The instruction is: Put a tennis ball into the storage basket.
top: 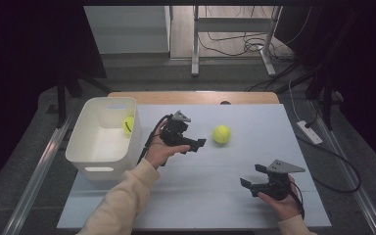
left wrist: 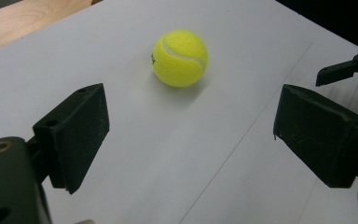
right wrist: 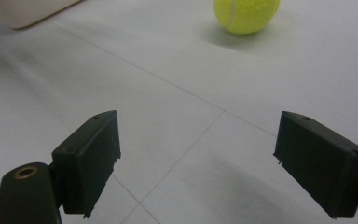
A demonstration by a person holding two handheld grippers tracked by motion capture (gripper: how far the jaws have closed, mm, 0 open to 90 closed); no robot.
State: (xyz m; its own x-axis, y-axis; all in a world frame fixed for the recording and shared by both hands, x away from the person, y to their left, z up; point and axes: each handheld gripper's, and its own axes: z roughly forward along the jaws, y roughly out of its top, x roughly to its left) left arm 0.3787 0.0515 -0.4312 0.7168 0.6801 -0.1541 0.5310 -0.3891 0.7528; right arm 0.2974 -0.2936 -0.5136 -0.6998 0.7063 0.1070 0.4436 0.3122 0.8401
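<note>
While the left gripper (top: 199,143) stands with its jaws spread wide and nothing between them, the loose tennis ball (left wrist: 180,58) lies ahead of it on the white table (top: 254,205), centred between the two pads but clear of both. In the high view this ball (top: 221,134) sits just beyond the jaw tips, well apart from the white bin (top: 108,108) at the left, which already holds a second ball (top: 129,125) against its right wall. The step in hand is judged to be the approach for picking up the loose ball.

To do it well, the jaws should go forward level until the ball lies fully between the pads, then close across its widest part; a grip high on the curve would likely squeeze it out, and a nudge from one pad could set it rolling.

The right gripper (top: 250,177) rests near the front edge, jaws likewise wide and empty, clear of the path.
</note>
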